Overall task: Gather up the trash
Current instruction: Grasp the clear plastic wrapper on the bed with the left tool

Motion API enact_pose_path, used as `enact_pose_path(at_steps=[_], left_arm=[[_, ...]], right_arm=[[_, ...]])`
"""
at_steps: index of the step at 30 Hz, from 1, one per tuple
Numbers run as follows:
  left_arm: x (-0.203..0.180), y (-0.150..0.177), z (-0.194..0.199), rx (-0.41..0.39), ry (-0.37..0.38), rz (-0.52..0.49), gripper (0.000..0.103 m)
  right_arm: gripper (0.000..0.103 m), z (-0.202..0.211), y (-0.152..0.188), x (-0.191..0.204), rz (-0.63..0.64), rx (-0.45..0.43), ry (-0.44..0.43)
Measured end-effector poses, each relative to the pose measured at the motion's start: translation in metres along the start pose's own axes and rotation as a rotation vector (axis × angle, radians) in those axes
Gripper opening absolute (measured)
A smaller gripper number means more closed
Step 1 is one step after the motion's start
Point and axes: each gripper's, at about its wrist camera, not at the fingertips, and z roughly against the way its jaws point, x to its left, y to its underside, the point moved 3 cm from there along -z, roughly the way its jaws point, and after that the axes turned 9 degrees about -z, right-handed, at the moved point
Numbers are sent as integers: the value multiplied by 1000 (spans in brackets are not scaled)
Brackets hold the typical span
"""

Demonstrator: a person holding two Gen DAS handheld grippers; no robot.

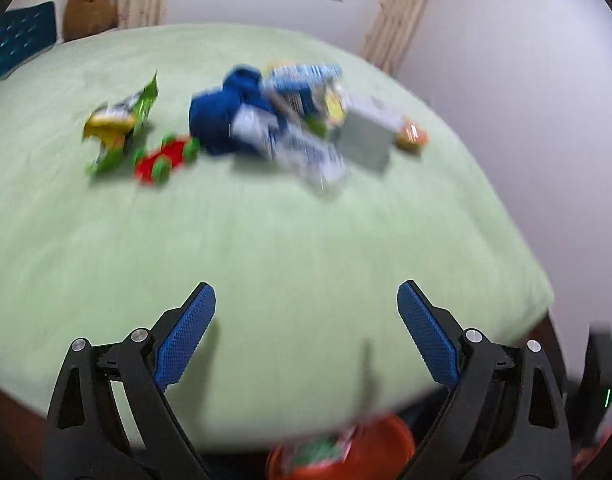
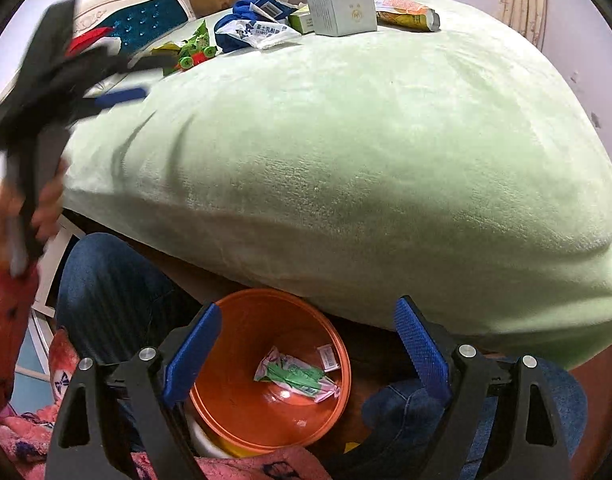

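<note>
Bed (image 2: 345,152): your green blanket filled both views, and the trash lay in one cluster on its far part.
Bucket (image 2: 234,412): orange, on the floor just below the bed's near edge, with a pink-green wrapper (image 2: 296,376) inside.
Left gripper (image 1: 306,332): you held it spread wide and empty above the bed's near part, pointed toward the cluster.
Right gripper (image 2: 306,348): wide apart, gripping nothing, poised over the bucket.
Grey box (image 2: 341,12): upright in the cluster.

the white plastic bag (image 2: 258,34) on the bed has blue writing, too small to read. the torn blue packet (image 2: 272,5) and a slip (image 2: 329,357) in the orange bucket (image 2: 234,424) show barcodes. nothing else can be read.
</note>
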Motion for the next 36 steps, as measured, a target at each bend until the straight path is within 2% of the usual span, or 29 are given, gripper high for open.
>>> enact_pose_path(at_steps=[5, 7, 11, 14, 15, 16, 18, 19, 22, 25, 31, 33, 36], left_arm=[[25, -50, -45, -34, 60, 155, 90], [35, -66, -68, -29, 40, 217, 90], [42, -83, -103, -1, 21, 280, 90], [41, -89, -119, 17, -8, 286, 89], [39, -90, -120, 15, -22, 277, 76], [38, -91, -120, 16, -25, 263, 49], [34, -90, -124, 47, -47, 223, 34], [34, -89, -123, 48, -56, 216, 25], [38, -85, -118, 34, -24, 236, 17], [37, -79, -107, 24, -22, 218, 14], [29, -53, -51, -30, -18, 149, 14], [25, -41, -31, -41, -35, 111, 14], [20, -19, -4, -52, -36, 72, 14]], right_arm=[[87, 3, 0, 1, -16, -13, -13], [87, 3, 0, 1, -22, -19, -17], [87, 6, -2, 0, -25, -30, -18], [87, 6, -3, -3, -30, -31, -25], [87, 6, -3, -3, -30, -31, -25], [87, 7, -3, -5, -32, -31, -24], [87, 6, -3, -7, -38, -32, -27], [87, 6, -2, -7, -41, -31, -28], [87, 6, -3, -6, -45, -35, -32], [87, 9, -5, -4, -45, -47, -38], [87, 20, -22, 2, -31, -111, -67], [91, 24, -35, 6, -19, -153, -72], [92, 30, -60, 11, 15, -230, -66]])
